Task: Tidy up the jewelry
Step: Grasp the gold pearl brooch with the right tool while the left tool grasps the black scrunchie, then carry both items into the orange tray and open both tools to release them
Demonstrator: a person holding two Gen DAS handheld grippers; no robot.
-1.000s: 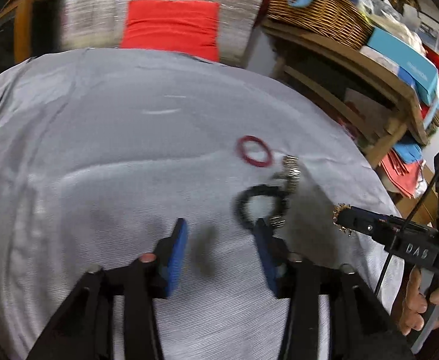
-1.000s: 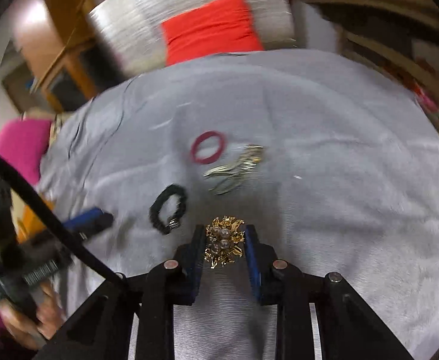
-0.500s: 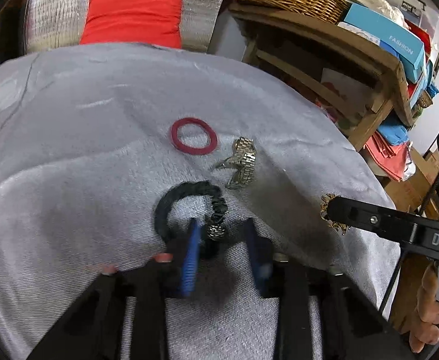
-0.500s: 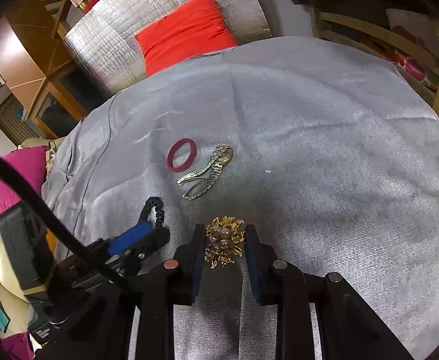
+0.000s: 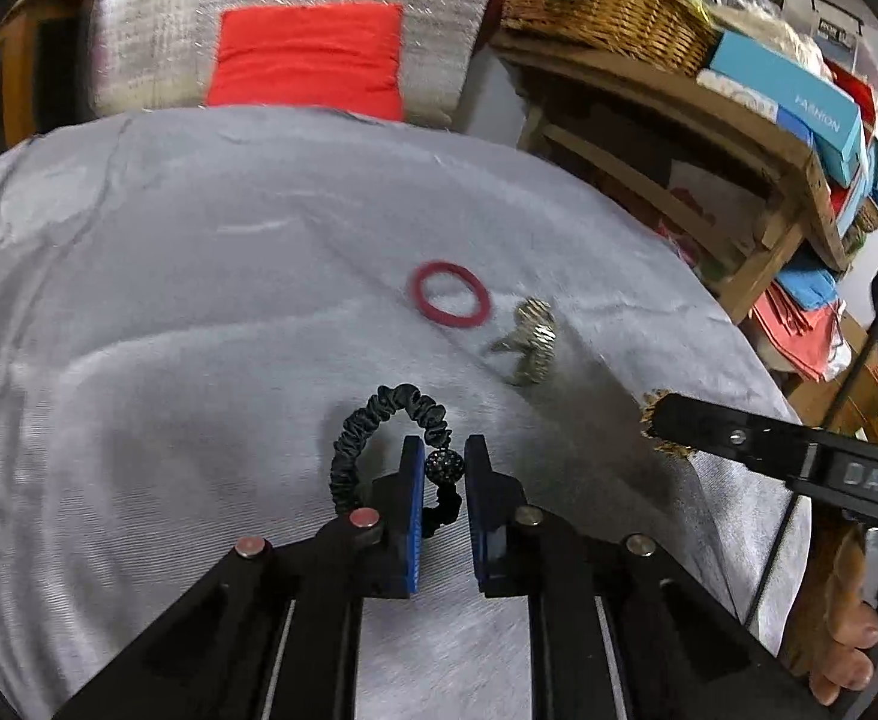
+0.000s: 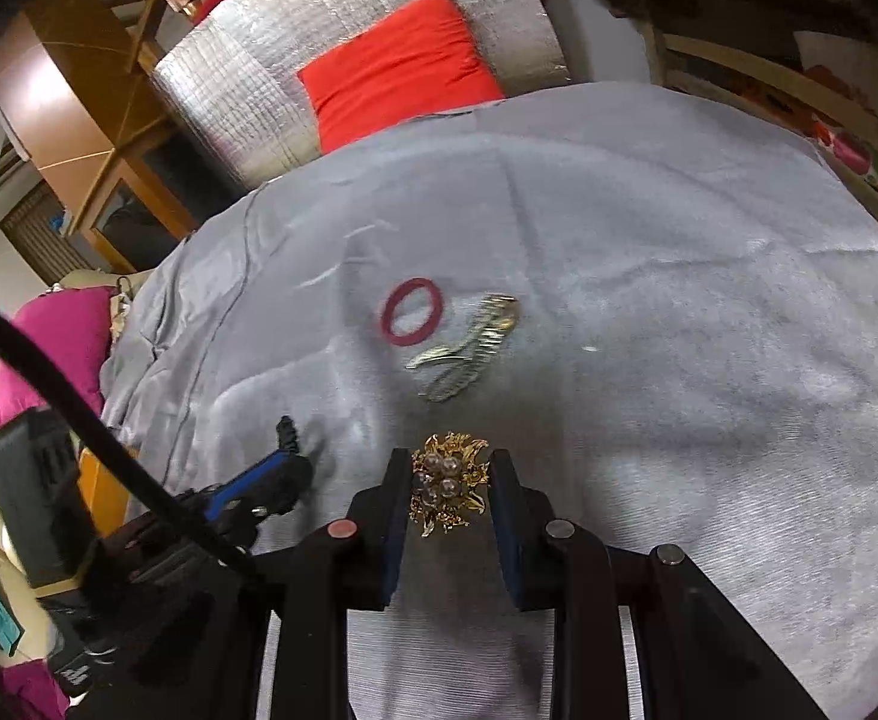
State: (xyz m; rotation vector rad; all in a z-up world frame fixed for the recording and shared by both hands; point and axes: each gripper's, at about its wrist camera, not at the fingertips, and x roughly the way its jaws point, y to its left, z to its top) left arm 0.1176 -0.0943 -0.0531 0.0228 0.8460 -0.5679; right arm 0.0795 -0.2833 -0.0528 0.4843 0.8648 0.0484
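Observation:
My left gripper (image 5: 444, 461) is shut on the beaded end of a black ruffled bracelet (image 5: 379, 420), which stands up off the grey cloth (image 5: 199, 330). My right gripper (image 6: 450, 480) is shut on a gold brooch with pearls (image 6: 448, 489), held above the cloth. It also shows in the left wrist view (image 5: 658, 420) at the right. A red ring bangle (image 5: 450, 301) and a silver metal watch band (image 5: 532, 339) lie on the cloth further back; both also show in the right wrist view, the bangle (image 6: 412, 312) left of the band (image 6: 469, 348).
A wooden shelf (image 5: 709, 138) with a wicker basket (image 5: 607, 0) and boxes stands to the right of the table. A silver cushion with a red panel (image 5: 307, 54) lies behind the table. A pink cushion (image 6: 49, 348) is at the left.
My left gripper moved in over the black bracelet, closed on its beaded end and lifted it. My right gripper kept hold of the brooch and stayed roughly in place.

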